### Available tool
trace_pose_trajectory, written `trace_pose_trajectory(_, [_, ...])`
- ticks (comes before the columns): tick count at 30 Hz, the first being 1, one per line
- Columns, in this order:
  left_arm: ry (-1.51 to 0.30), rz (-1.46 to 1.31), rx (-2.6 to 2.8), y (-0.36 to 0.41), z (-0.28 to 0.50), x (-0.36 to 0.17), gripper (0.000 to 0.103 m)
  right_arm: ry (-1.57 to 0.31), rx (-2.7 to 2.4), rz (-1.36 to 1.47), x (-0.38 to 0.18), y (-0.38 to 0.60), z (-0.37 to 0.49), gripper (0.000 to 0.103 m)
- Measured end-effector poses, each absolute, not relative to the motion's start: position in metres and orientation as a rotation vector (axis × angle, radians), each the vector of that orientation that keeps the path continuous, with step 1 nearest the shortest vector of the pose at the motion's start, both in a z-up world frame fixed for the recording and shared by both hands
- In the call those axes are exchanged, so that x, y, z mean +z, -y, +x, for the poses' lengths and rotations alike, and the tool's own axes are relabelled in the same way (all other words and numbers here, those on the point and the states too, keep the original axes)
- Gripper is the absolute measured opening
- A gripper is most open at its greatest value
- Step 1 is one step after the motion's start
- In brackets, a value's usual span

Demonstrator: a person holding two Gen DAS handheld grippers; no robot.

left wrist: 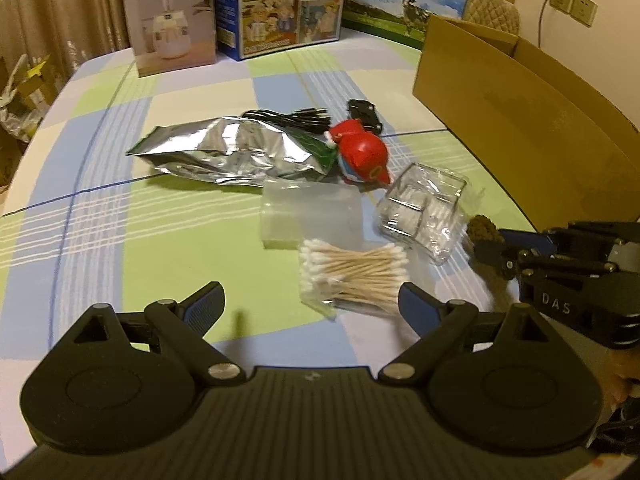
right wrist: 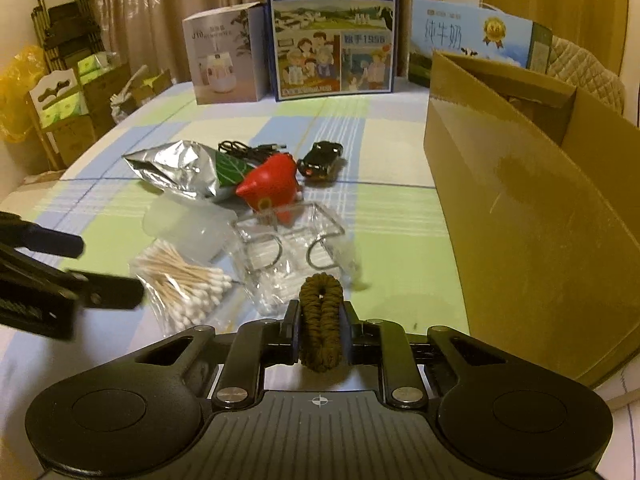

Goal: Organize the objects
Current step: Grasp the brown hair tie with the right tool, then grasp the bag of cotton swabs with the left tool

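The right gripper [right wrist: 320, 320] is pinching a dark olive hair tie [right wrist: 321, 316], held off the table [left wrist: 100, 208] above its near right part, just in front of the clear plastic organizer [right wrist: 292, 248]; judged from that, one item is in hand and probably bound for the open cardboard box [right wrist: 532, 216] standing along the table's right edge, though whether anything already lies inside the box cannot be told, since its interior is hidden; the left gripper [left wrist: 312, 304] is spread wide and holds nothing, hanging over the near edge just short of the bag of cotton swabs [left wrist: 352, 276]; most of the sorting looks undone, since the swabs, the organizer, a frosted plastic case [left wrist: 308, 216], a silver foil pouch [left wrist: 228, 152], a red toy figure [left wrist: 362, 156], a black cable [left wrist: 288, 118] and a small black toy car [right wrist: 320, 158] all lie loose and crowded about the middle of the table; the printed cartons [right wrist: 332, 28] along the far edge stand upright and seem no part of the work.
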State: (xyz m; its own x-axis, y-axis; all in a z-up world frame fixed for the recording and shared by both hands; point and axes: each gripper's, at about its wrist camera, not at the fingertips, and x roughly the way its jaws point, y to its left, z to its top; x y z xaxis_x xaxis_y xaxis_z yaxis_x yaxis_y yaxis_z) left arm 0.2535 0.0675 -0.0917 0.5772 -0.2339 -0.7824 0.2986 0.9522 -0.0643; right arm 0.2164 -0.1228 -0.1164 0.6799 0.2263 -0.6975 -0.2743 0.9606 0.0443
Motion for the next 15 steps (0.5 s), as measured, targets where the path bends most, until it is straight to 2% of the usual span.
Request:
trace_pose_trajectory(9, [-0.881,0.230,-0.384,-0.055,0.266,-0.101,0.090,-0.786,0.292,-0.053,-0.117,0.125,0.220,0.016])
trace_pose_trajectory(15, [-0.896,0.150,-0.433,-0.053,0.275,-0.108,0.080,-0.803,0.303,-0.031,-0.118,0.126,0.221,0.016])
